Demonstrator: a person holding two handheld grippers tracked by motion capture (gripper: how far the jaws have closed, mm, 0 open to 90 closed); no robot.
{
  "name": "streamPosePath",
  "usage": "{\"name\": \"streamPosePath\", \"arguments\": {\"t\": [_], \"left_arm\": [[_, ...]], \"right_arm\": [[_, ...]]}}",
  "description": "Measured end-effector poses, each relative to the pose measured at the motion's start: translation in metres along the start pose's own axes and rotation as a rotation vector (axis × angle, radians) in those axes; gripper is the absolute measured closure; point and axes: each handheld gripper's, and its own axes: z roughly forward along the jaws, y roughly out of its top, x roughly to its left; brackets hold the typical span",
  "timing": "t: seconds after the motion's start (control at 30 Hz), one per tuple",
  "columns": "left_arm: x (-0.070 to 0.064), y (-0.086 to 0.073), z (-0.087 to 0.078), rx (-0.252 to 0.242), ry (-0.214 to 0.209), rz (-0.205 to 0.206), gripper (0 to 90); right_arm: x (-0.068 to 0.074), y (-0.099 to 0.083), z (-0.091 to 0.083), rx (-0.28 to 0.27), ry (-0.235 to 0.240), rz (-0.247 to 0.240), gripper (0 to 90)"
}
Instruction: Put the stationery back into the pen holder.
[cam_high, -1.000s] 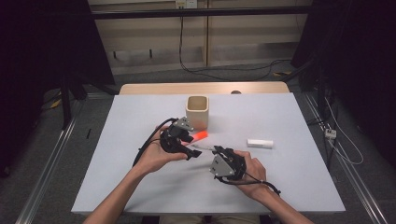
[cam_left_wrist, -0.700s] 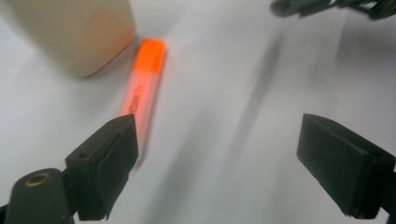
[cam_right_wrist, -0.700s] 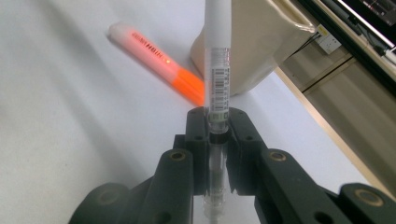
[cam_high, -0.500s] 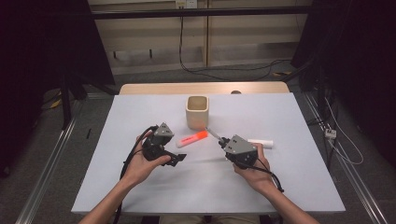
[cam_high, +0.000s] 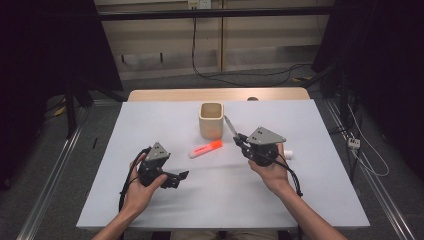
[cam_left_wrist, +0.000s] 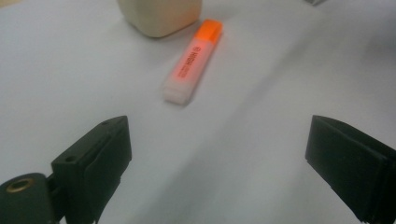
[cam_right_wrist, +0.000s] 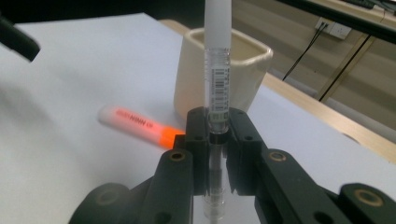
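My right gripper (cam_high: 239, 140) (cam_right_wrist: 217, 122) is shut on a clear pen (cam_right_wrist: 218, 56) with a white cap, which sticks up past its jaws toward the cream square cup (cam_high: 211, 120) (cam_right_wrist: 222, 77). In the high view the pen (cam_high: 231, 127) slants just right of the cup. An orange highlighter (cam_high: 205, 149) (cam_left_wrist: 194, 58) (cam_right_wrist: 137, 123) lies flat on the white table in front of the cup. My left gripper (cam_high: 181, 177) (cam_left_wrist: 224, 168) is open, low over the table, its jaws wide apart and empty, with the highlighter ahead of them.
A white object (cam_high: 287, 153) lies on the table just behind my right hand. The white tabletop (cam_high: 320, 200) ends at a wooden strip (cam_high: 165, 95) along the far side. Dark drapes and floor rails flank the table.
The left gripper drew back toward the near left, leaving the highlighter on the table. The right gripper rose and moved toward the cup, carrying the pen.
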Motion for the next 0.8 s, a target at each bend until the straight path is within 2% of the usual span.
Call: {"name": "streamPosePath", "arguments": {"t": [0.03,0.1,0.2,0.3,0.4,0.47,0.6,0.63,0.7,0.77,0.8], "left_arm": [[-0.002,-0.002,-0.002,-0.005,-0.007,-0.002,6.3],[-0.006,-0.008,-0.005,-0.015,0.01,-0.004,6.3],[-0.007,-0.015,-0.005,-0.031,0.007,-0.016,6.4],[-0.006,-0.02,-0.006,-0.021,0.025,-0.03,6.5],[-0.004,-0.025,-0.009,-0.015,0.029,-0.074,6.5],[-0.002,-0.026,-0.011,-0.022,0.05,-0.081,6.5],[-0.002,-0.026,-0.012,-0.041,0.071,-0.076,6.5],[-0.004,-0.026,-0.012,-0.048,0.066,-0.071,6.5],[-0.007,-0.024,-0.013,-0.047,0.063,-0.04,6.5],[-0.01,-0.023,-0.013,-0.051,0.053,-0.045,6.5],[-0.01,-0.023,-0.012,-0.048,0.05,-0.035,6.5]], "right_arm": [[-0.001,0.003,0.0,-0.012,0.002,0.005,80.4],[-0.002,0.009,0.002,-0.032,0.007,0.021,80.4],[-0.006,0.016,0.007,-0.054,0.02,0.055,80.4],[-0.01,0.019,0.015,-0.062,0.026,0.09,80.4],[-0.013,0.023,0.023,-0.069,0.028,0.121,80.4],[-0.015,0.026,0.027,-0.08,0.026,0.134,80.4],[-0.02,0.034,0.038,-0.092,0.038,0.152,80.4],[-0.021,0.036,0.041,-0.086,0.03,0.142,80.4],[-0.024,0.04,0.046,-0.092,0.031,0.162,80.4],[-0.028,0.046,0.05,-0.095,0.025,0.168,80.4],[-0.029,0.049,0.051,-0.101,0.023,0.171,80.4]]}}
